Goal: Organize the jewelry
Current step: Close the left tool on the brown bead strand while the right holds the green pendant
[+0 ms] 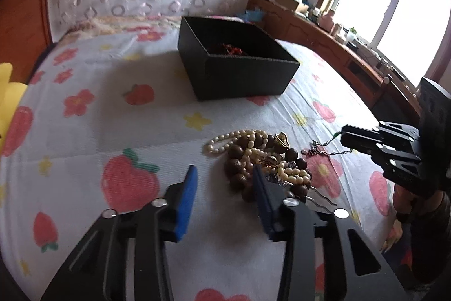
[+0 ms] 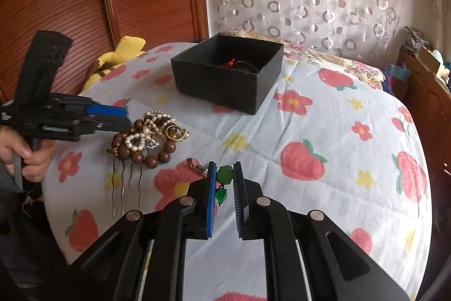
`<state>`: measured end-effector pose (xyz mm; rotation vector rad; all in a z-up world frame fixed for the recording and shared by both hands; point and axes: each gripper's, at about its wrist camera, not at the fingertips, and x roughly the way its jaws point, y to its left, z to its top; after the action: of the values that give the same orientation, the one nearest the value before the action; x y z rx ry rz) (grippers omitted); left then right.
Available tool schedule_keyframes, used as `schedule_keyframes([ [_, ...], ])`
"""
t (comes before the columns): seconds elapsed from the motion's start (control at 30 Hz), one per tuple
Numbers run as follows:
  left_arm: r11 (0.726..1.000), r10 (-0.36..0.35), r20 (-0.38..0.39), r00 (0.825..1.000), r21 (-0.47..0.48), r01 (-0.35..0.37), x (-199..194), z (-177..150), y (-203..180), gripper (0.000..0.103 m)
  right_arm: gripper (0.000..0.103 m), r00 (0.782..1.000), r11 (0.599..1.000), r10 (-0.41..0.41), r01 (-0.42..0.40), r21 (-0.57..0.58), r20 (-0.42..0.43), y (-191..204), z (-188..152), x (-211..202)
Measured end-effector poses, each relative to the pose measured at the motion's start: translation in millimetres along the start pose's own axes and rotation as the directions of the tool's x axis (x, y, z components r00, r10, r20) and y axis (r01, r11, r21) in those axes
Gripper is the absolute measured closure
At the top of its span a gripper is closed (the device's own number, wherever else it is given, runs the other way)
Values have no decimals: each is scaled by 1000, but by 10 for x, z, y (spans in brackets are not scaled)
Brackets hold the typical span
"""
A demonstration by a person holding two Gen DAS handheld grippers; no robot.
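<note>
right gripper [image 2: 224,182] narrow, pads flanking green pendant [image 2: 225,174], contact unclear | left gripper [image 1: 224,182] wide, beside jewelry pile [image 1: 262,157] | black box [image 2: 225,75] at 12 o'clock | pendant light, slick; chain limp; take the stone across its flanks
</note>
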<state>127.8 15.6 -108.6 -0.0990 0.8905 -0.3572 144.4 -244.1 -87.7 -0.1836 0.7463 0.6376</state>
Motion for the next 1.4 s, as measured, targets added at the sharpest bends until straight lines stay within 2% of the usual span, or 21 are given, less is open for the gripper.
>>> schedule_keyframes([
  [0.2,999,20,-22,1000,44,-19,93,40,-94,72,90,999,999,-35,35,-28,13,123,-96,-46],
  [0.33,998,12,-33,999,58,-10,128,46,-109,90,90,999,999,-33,33,-31,9,155,-155,-33],
  [0.5,997,1,-18,1000,72,0,74,22,-152,91,90,1000,1000,-22,23,0,22,108,-168,-46],
  [0.77,996,-8,76,997,93,1,-211,127,-325,91,90,999,1000,-28,28,-9,30,152,-181,-43],
  [1.4,989,-22,230,973,145,-12,-759,485,-597,91,90,999,1000,-26,26,-6,36,149,-190,-62],
])
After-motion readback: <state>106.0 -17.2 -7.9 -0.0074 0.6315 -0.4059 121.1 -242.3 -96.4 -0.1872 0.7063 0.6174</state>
